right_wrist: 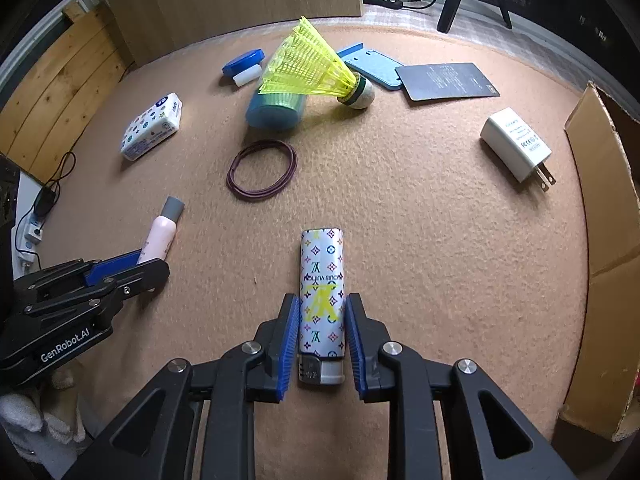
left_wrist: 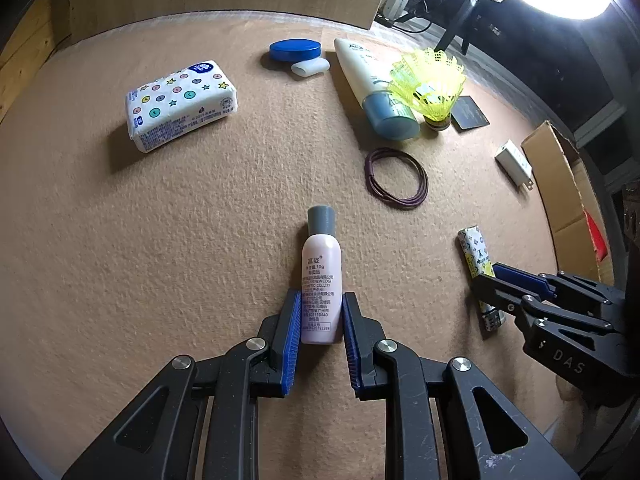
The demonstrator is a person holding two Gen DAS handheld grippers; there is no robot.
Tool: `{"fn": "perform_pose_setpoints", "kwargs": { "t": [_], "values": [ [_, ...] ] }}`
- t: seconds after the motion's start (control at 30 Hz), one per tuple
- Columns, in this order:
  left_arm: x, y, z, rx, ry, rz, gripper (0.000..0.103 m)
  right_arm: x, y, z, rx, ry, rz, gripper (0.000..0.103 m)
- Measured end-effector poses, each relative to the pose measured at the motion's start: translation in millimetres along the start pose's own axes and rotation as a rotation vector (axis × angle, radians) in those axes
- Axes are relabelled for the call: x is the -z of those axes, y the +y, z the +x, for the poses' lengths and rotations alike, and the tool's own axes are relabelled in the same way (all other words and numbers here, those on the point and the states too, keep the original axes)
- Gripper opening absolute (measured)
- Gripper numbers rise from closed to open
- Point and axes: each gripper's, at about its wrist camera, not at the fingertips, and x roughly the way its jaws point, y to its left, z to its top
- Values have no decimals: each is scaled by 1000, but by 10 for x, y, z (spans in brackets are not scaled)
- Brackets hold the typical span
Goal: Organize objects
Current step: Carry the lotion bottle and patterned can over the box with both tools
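Note:
A small pink bottle (left_wrist: 321, 280) with a grey cap lies on the tan felt table, its base between the blue pads of my left gripper (left_wrist: 321, 312), which is shut on it. A patterned white lighter (right_wrist: 322, 292) lies between the pads of my right gripper (right_wrist: 322, 316), which is shut on it. The left gripper shows in the right wrist view (right_wrist: 132, 264) holding the bottle (right_wrist: 162, 234). The right gripper shows in the left wrist view (left_wrist: 486, 274) on the lighter (left_wrist: 476, 254).
Farther back lie a tissue pack (left_wrist: 180, 104), a blue lid (left_wrist: 295, 50) with a white eraser (left_wrist: 310, 67), a cream tube (left_wrist: 372, 88), a yellow shuttlecock (right_wrist: 316, 68), a maroon wire coil (right_wrist: 262, 174), a white charger (right_wrist: 518, 144), a dark card (right_wrist: 444, 82) and a blue pad (right_wrist: 370, 64). A cardboard box (right_wrist: 604, 240) stands at right.

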Motion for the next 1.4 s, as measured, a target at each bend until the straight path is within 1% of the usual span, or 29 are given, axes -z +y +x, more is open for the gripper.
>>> {"fn": "perform_pose_setpoints", "kwargs": {
  "t": [0.13,0.27,0.4,0.5,0.6,0.73,0.87,1.03,1.23,1.4],
  "values": [
    [-8,-24,7,7,3,-6,21,-22,57,17,16,-6,-32,21],
    [-9,-99,18,21,10,-5,21,-22,38,-1,13,-12,-28,21],
    [-12,-243,-1,41,10,14,21,3,-81,-135,7,-41,-7,21],
    [-36,-420,-29,56,1,37,21,17,-227,-300,2,-73,24,21],
    [-84,-654,-55,77,-8,67,21,52,-406,-501,-3,-108,58,21],
    [-178,-1064,-106,116,-27,122,21,100,-707,-779,7,-158,109,21],
    [-274,-1502,-143,154,-46,183,21,194,-1055,-1067,30,-206,166,21],
    [-384,-2044,-157,196,-66,257,21,340,-1513,-1370,81,-263,246,21],
    [-461,-2613,-73,220,-74,321,21,525,-2004,-1541,124,-284,324,21],
    [-518,-2986,38,229,-70,360,21,621,-2235,-1569,140,-279,346,21]
  ]
}}
